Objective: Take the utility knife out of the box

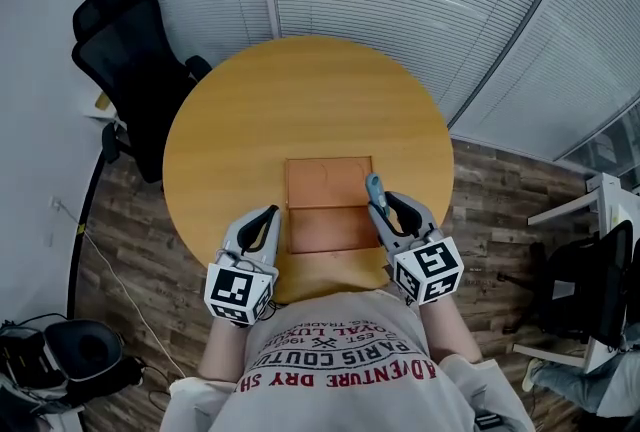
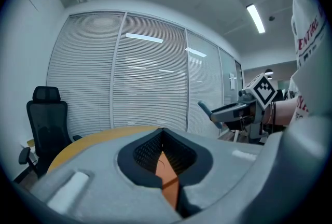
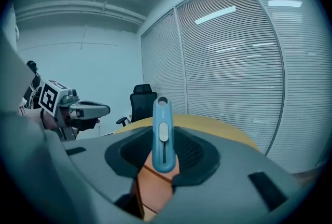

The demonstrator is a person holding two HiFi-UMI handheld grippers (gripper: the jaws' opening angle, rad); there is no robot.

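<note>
An orange box lies open on the round wooden table, with its lid folded back towards the far side. My right gripper sits at the box's right edge, shut on the blue utility knife. In the right gripper view the knife stands upright between the jaws, above the box. My left gripper rests by the box's left edge with its tips together and nothing in them. Through the left gripper a strip of the box shows, and the knife is at the right.
A black office chair stands at the table's far left. Curved glass walls with blinds run behind the table. Another dark chair is on the floor at the near left. White furniture and a dark chair stand at the right.
</note>
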